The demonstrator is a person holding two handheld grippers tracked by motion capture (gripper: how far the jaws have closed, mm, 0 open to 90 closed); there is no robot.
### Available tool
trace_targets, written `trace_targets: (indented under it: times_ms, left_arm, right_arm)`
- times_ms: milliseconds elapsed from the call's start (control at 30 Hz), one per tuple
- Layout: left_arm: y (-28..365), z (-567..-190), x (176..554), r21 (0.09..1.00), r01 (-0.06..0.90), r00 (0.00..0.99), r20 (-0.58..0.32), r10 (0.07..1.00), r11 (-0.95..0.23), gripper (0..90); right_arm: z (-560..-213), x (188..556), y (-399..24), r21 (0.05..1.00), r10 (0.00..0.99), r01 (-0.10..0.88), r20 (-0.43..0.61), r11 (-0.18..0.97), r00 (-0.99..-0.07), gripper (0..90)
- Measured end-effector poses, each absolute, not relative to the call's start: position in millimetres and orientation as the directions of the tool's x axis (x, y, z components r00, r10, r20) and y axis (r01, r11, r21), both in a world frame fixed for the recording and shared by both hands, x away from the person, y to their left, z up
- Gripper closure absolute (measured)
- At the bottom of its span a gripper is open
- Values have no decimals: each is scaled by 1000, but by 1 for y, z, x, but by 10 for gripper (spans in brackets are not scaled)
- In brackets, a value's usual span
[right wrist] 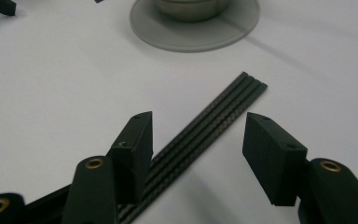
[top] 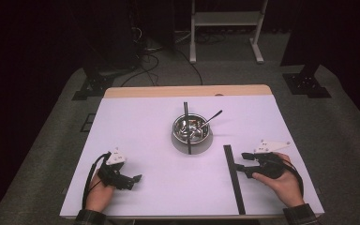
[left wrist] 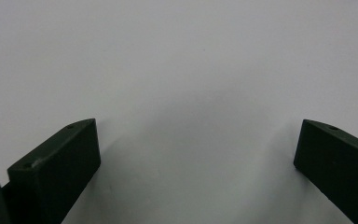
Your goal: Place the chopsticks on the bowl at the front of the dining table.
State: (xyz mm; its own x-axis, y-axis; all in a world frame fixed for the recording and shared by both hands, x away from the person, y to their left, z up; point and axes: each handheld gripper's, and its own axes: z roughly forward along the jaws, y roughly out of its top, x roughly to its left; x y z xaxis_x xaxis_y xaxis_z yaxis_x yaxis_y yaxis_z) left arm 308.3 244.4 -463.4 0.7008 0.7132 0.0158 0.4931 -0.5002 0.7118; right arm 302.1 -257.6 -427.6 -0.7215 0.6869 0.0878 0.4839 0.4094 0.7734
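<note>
just beside the bowl (top: pixel 192 130), the black strip (top: pixel 234 178) lies flat between the right gripper (right wrist: pixel 196 140)'s spread jaws, untouched, its long axis pointing toward the table's far edge.

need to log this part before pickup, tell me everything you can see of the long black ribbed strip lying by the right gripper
The long black ribbed strip is a flat, narrow bar with parallel lengthwise grooves and a woven, carbon-fibre-like sheen. It lies flat on the white table, running from the near edge toward the grey plate under the metal bowl, its square-cut far end short of that plate. The right gripper straddles it with jaws open; the left jaw sits at its edge, contact unclear.
</note>
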Motion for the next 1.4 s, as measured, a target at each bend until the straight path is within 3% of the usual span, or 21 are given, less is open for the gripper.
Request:
trace_targets:
  times_ms: [900, 1400]
  left_arm:
    - [244, -463, 308, 712, 493, 701, 16, 713, -500, 0]
    - [244, -463, 308, 712, 493, 701, 16, 713, -500, 0]
  right_arm:
    - [-450, 280, -318, 723, 786, 559, 35, 407, -617, 367]
    - [-460, 268, -337, 728, 790, 557, 34, 400, -612, 339]
